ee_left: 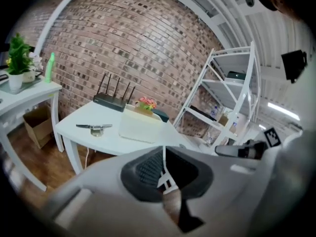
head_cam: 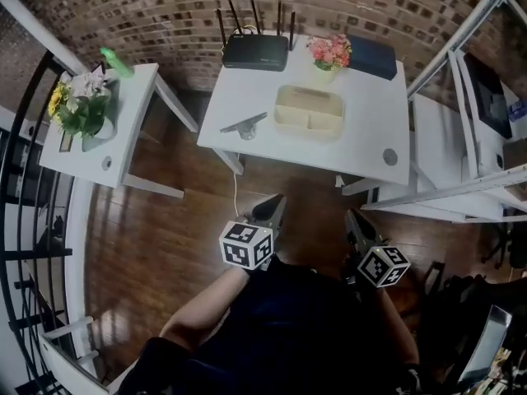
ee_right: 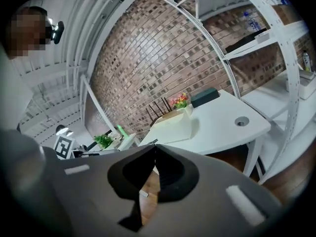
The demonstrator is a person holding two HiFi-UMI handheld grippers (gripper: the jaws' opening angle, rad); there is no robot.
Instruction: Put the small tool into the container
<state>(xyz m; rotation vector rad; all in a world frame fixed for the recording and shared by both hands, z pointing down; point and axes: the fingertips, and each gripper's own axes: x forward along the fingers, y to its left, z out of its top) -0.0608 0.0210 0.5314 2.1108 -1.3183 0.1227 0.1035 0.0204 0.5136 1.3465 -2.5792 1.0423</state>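
The small tool (head_cam: 244,125), a slim grey-handled implement, lies on the white table (head_cam: 362,142) left of the beige two-compartment container (head_cam: 309,110). In the left gripper view the tool (ee_left: 94,127) and the container (ee_left: 140,125) are both far ahead. My left gripper (head_cam: 268,210) and right gripper (head_cam: 360,225) hang low over the wooden floor, short of the table's front edge and close to the person's body. Both are shut with nothing between the fingers. The left gripper (ee_left: 163,152) and the right gripper (ee_right: 155,149) each have their jaws meeting in a thin line. The container (ee_right: 173,125) also appears in the right gripper view.
A black router (head_cam: 256,52), a pot of pink flowers (head_cam: 329,53) and a dark blue case (head_cam: 372,58) stand along the table's back. A side table (head_cam: 123,138) with plants and a green bottle (head_cam: 115,62) is at the left. White shelving (head_cam: 469,138) stands at the right.
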